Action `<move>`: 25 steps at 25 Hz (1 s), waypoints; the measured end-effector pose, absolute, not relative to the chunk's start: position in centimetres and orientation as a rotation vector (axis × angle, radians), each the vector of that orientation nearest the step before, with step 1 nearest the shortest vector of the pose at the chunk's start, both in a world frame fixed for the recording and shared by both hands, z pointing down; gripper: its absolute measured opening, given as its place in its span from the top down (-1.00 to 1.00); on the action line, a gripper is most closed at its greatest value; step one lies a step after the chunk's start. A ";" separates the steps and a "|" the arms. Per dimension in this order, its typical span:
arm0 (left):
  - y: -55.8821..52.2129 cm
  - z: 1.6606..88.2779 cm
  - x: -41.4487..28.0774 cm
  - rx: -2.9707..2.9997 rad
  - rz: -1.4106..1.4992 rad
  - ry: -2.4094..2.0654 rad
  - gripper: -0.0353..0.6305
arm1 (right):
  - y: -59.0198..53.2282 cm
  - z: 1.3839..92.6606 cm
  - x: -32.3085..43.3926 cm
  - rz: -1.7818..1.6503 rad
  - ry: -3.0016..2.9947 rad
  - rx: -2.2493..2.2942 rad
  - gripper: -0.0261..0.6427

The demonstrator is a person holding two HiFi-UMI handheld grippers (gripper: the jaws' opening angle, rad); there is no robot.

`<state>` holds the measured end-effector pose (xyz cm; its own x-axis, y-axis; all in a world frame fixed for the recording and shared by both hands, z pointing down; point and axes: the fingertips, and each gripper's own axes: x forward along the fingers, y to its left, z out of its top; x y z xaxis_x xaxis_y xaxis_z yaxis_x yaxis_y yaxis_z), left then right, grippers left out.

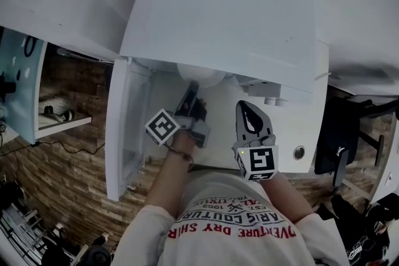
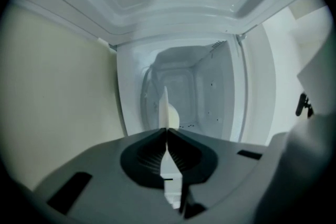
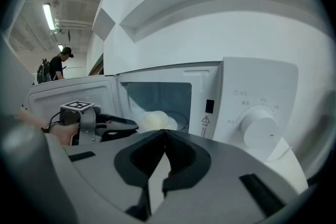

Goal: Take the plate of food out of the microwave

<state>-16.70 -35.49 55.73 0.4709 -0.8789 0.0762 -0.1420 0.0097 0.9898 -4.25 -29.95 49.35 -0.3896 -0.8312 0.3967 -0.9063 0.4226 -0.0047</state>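
The left hand-held gripper (image 2: pixel 167 132) is clamped on the rim of the plate (image 2: pixel 167 107), which is seen edge-on, extending straight ahead into the microwave (image 3: pixel 252 92) on the white worktop (image 1: pixel 293 131). The right hand-held gripper (image 3: pixel 164 134) is held closed, empty.

Behind the right gripper (image 1: pixel 247 108), the shirt (image 1: pixel 232 224) shows upside-down print: "1962", "COUTUR", "DRY SHIR". Ahead of it, a warning triangle (image 3: pixel 205 120) marks the microwave (image 3: pixel 257 86); smaller print is unreadable.

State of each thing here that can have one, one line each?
microwave door, swung open to the left.
plate of food, inside the microwave, rim gripped.
left gripper, jaws shut on the plate's rim.
right gripper, jaws shut, empty, outside the microwave.
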 end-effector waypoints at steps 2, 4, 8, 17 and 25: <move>-34.8 55.0 -16.8 1.481 -0.758 -0.932 0.86 | -29.7 49.2 -4.0 0.316 -2.343 1.510 0.89; -34.1 53.9 -16.7 1.489 -0.781 -0.905 0.86 | -29.4 49.0 -3.8 0.314 -2.339 1.526 0.89; -32.4 52.4 -16.5 1.497 -0.789 -0.870 0.86 | -28.6 48.3 -3.4 0.300 -2.336 1.555 0.89; -26.2 49.4 -16.4 1.522 -0.750 -0.823 0.86 | -26.3 46.0 -2.4 0.270 -2.325 1.658 0.89; -22.0 45.4 -16.4 1.580 -0.714 -0.757 0.86 | -24.2 43.2 -2.3 0.228 -2.335 1.739 0.89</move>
